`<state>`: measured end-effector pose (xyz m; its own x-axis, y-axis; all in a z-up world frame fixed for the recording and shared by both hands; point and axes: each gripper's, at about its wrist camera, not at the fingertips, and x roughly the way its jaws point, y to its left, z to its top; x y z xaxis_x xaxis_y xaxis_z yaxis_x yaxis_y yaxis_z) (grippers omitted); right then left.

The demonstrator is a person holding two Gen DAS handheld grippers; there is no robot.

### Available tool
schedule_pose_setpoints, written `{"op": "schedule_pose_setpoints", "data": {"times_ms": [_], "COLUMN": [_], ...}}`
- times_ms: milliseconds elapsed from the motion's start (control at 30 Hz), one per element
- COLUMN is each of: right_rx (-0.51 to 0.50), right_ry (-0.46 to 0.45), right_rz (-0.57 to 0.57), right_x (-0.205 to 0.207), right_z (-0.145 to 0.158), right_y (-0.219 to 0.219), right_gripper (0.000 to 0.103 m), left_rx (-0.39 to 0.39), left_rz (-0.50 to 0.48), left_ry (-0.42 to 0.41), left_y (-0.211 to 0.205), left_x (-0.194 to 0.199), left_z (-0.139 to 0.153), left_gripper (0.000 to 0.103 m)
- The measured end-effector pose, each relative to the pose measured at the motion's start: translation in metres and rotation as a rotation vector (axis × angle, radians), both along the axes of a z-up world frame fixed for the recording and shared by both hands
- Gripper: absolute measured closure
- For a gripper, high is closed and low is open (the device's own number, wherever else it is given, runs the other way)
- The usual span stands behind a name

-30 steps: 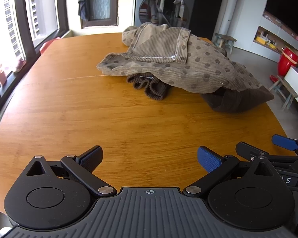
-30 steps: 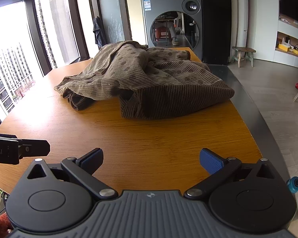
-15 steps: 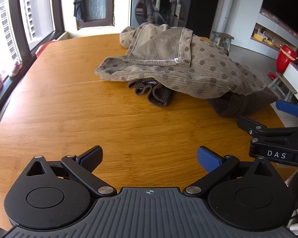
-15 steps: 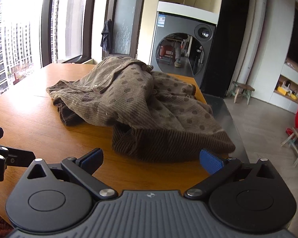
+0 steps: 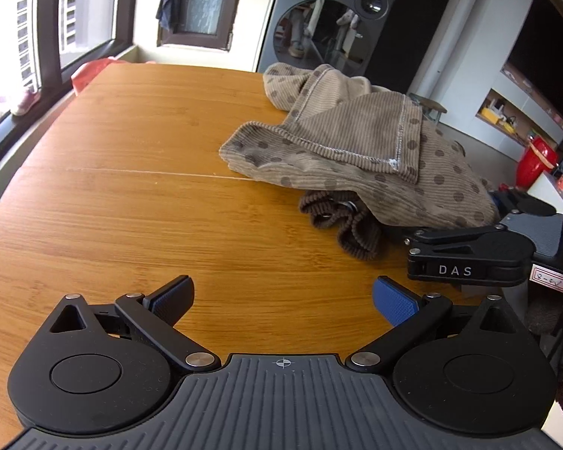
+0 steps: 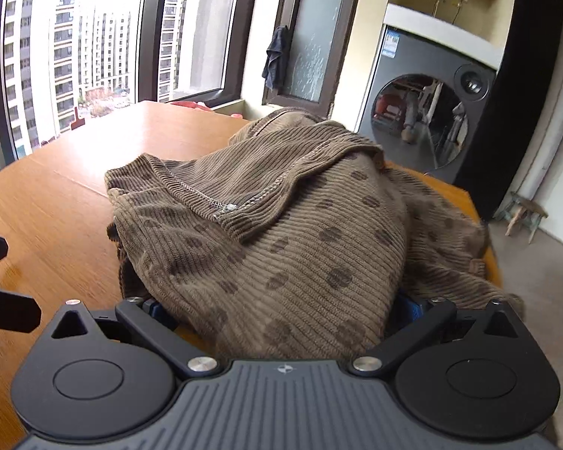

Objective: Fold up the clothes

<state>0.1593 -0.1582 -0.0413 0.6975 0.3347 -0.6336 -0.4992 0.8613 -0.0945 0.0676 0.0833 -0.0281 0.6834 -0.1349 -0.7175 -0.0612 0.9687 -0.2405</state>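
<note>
A crumpled brown corduroy garment with dark dots [image 5: 360, 150] lies in a heap on the wooden table [image 5: 131, 195]. My left gripper [image 5: 281, 296] is open and empty above bare table, short of the heap. My right gripper [image 6: 281, 315] is open, with its jaws on either side of the near edge of the garment [image 6: 281, 247]; the cloth bulges between them and hides the blue pads. The right gripper also shows in the left wrist view [image 5: 469, 258], pushed in at the heap's near right side.
A dark ribbed cuff or waistband [image 5: 341, 221] sticks out from under the heap. Windows run along the left. A washing machine [image 5: 326, 33] stands beyond the table's far end. A red object [image 5: 536, 157] and shelves are to the right.
My right gripper has moved forward into the garment's near edge, so cloth now sits between its open jaws. My left gripper has shifted and turned a little; the heap now sits further right in its view.
</note>
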Motion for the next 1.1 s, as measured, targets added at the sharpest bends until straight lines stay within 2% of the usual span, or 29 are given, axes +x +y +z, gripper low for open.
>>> {"op": "schedule_pose_setpoints", "data": {"times_ms": [67, 133, 300, 400, 467, 567, 600, 633, 667, 733, 767, 867, 967, 1100], "right_rx": [0.075, 0.138, 0.224, 0.182, 0.04, -0.198, -0.187, -0.107, 0.014, 0.299, 0.384, 0.375, 0.259, 0.216], "right_ry": [0.04, 0.084, 0.223, 0.223, 0.11, -0.224, -0.316, -0.363, -0.349, -0.248, -0.211, -0.229, -0.226, -0.153], "right_rz": [0.008, 0.074, 0.34, 0.414, 0.393, 0.217, 0.134, 0.008, -0.133, -0.448, -0.573, -0.787, -0.838, -0.92], "right_x": [0.008, 0.005, -0.034, -0.059, -0.074, -0.086, -0.084, -0.074, -0.059, -0.026, -0.017, -0.015, -0.021, -0.017], "right_z": [-0.002, 0.0, 0.004, 0.008, 0.009, 0.009, 0.017, 0.032, 0.048, 0.072, 0.074, 0.067, 0.05, 0.029], "right_y": [0.001, 0.003, 0.009, 0.015, 0.028, 0.05, 0.049, 0.039, 0.02, -0.04, -0.068, -0.126, -0.168, -0.21], "right_gripper": [0.0, 0.0, 0.0, 0.0, 0.0, 0.0, 0.0, 0.0, 0.0, 0.0, 0.0, 0.0, 0.0, 0.0], "left_rx": [-0.009, -0.017, -0.093, -0.138, -0.136, -0.128, -0.126, -0.119, -0.109, -0.091, -0.088, -0.089, -0.084, -0.06], "left_rz": [0.028, 0.06, 0.165, 0.226, 0.261, 0.283, 0.279, 0.27, 0.259, 0.243, 0.239, 0.223, 0.186, 0.108], "left_ry": [-0.009, -0.022, -0.092, -0.169, -0.194, -0.212, -0.214, -0.213, -0.21, -0.199, -0.189, -0.172, -0.17, -0.17], "left_y": [0.011, 0.024, 0.062, 0.084, 0.091, 0.094, 0.093, 0.091, 0.088, 0.086, 0.085, 0.082, 0.074, 0.057], "left_x": [-0.001, -0.004, -0.019, -0.032, -0.035, -0.035, -0.035, -0.035, -0.034, -0.032, -0.03, -0.022, -0.014, -0.002], "left_z": [0.001, 0.002, 0.013, 0.027, 0.035, 0.044, 0.045, 0.046, 0.045, 0.042, 0.04, 0.037, 0.037, 0.037], "left_gripper": [0.0, 0.0, 0.0, 0.0, 0.0, 0.0, 0.0, 0.0, 0.0, 0.0, 0.0, 0.0, 0.0, 0.0]}}
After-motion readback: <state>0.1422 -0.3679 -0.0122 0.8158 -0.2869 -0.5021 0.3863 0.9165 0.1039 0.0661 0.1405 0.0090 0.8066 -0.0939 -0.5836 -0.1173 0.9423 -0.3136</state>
